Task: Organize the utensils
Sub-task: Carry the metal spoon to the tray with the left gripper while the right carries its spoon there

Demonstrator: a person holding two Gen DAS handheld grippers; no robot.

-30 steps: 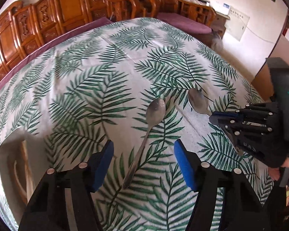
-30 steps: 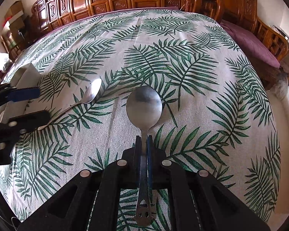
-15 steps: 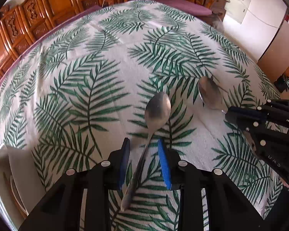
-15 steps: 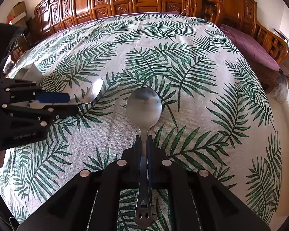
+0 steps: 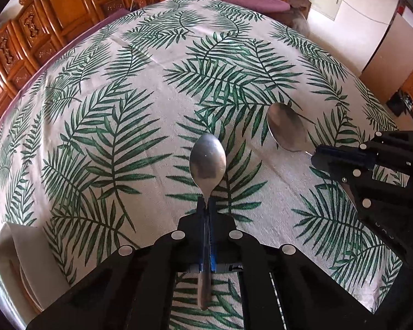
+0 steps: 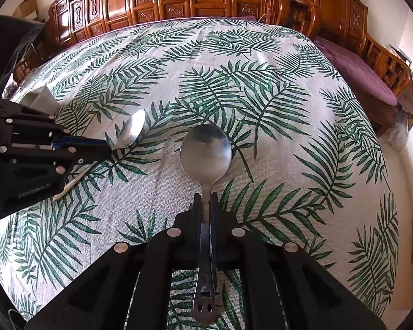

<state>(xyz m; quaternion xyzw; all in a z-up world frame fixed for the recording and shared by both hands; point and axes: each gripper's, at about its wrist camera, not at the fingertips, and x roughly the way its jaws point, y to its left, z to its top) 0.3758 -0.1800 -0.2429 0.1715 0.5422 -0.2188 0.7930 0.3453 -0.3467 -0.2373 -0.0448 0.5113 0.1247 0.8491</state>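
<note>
My left gripper (image 5: 207, 206) is shut on the handle of a slim steel spoon (image 5: 208, 159), bowl pointing away, over the palm-leaf tablecloth. My right gripper (image 6: 205, 196) is shut on the handle of a larger round-bowled steel spoon (image 6: 205, 148). Each gripper shows in the other's view: the right gripper (image 5: 316, 155) with its spoon (image 5: 286, 128) at the right of the left wrist view, the left gripper (image 6: 107, 145) with its spoon (image 6: 130, 132) at the left of the right wrist view.
A white container (image 5: 19, 244) sits at the table's near left edge and also shows in the right wrist view (image 6: 41, 97). Carved wooden chairs (image 5: 49, 8) and a bench with a purple cushion (image 6: 355, 68) ring the table.
My left gripper has moved forward over the slim spoon's handle and closed on it. My right gripper has kept its grip on the larger spoon, hardly moving.
</note>
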